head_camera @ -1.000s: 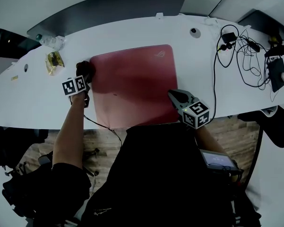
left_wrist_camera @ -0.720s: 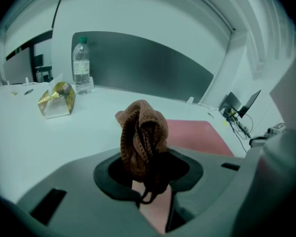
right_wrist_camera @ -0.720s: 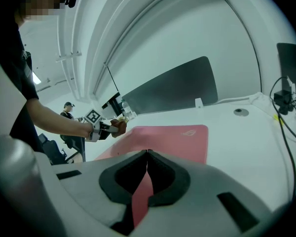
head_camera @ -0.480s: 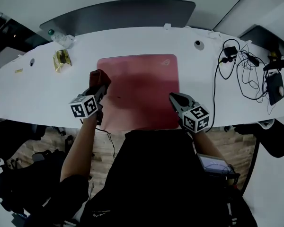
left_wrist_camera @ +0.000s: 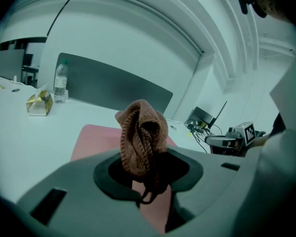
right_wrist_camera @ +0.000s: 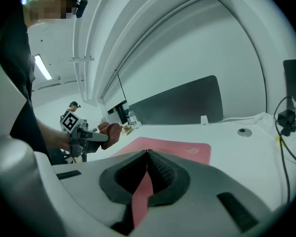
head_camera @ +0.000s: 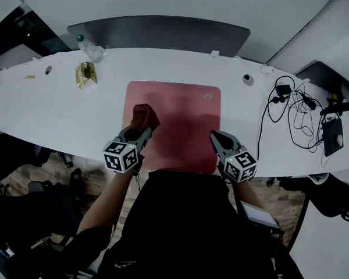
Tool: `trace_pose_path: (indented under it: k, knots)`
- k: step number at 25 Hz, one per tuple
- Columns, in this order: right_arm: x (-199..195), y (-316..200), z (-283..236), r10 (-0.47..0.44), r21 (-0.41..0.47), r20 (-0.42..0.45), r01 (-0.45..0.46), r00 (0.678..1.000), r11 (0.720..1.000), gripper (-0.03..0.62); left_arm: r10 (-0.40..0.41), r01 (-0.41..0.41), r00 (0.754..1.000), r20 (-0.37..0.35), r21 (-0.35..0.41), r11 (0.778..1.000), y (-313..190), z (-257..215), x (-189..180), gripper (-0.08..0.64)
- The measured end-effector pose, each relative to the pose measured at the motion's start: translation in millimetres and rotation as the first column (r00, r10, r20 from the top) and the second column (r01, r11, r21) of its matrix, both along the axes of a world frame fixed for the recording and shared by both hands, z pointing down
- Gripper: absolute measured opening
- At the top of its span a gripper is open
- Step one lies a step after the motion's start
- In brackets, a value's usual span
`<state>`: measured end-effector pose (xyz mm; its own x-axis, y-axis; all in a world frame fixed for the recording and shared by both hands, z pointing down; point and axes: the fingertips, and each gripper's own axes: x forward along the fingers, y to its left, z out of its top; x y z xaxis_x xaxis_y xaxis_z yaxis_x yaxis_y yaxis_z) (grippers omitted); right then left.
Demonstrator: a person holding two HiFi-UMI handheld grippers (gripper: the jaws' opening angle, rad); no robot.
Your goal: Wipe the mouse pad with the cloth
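Observation:
A red mouse pad (head_camera: 180,106) lies on the white table (head_camera: 46,109). My left gripper (head_camera: 141,129) is shut on a bunched brown knitted cloth (head_camera: 144,115) over the pad's near-left part. In the left gripper view the cloth (left_wrist_camera: 140,135) stands up out of the jaws, with the pad (left_wrist_camera: 96,139) beyond. My right gripper (head_camera: 214,135) is shut with nothing in it, at the pad's near-right edge. The right gripper view shows its jaws (right_wrist_camera: 148,158) closed, the pad (right_wrist_camera: 175,149) ahead and the cloth (right_wrist_camera: 110,132) at the left. Whether the cloth touches the pad I cannot tell.
A plastic bottle (head_camera: 92,50) and a gold packet (head_camera: 85,74) sit at the back left. Tangled black cables (head_camera: 294,112) and a black device (head_camera: 331,135) lie at the right. A dark panel (head_camera: 163,31) stands behind the table. A round grommet (head_camera: 248,79) is right of the pad.
My left gripper has carried the cloth from the pad's left edge rightwards and nearer, onto the pad. The right gripper stays by the pad's near-right edge. The head view has shifted.

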<state>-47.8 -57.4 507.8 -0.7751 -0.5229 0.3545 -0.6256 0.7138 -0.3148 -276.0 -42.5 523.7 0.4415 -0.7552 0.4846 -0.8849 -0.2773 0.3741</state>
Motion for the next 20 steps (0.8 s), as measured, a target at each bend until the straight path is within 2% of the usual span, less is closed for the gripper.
trace_pose_path:
  k: [8,20]
  knots:
    - [9,-1,3,-0.007,-0.001,0.023,0.007,1.000,1.000,0.026,0.087,-0.087,0.996,-0.033,0.021,0.996,20,3,55,0.135]
    - [10,5,7,0.007,-0.003,0.037,-0.007,0.999,1.000,0.026,0.122,-0.122,0.991,-0.051,0.012,0.992,32,9,63,0.136]
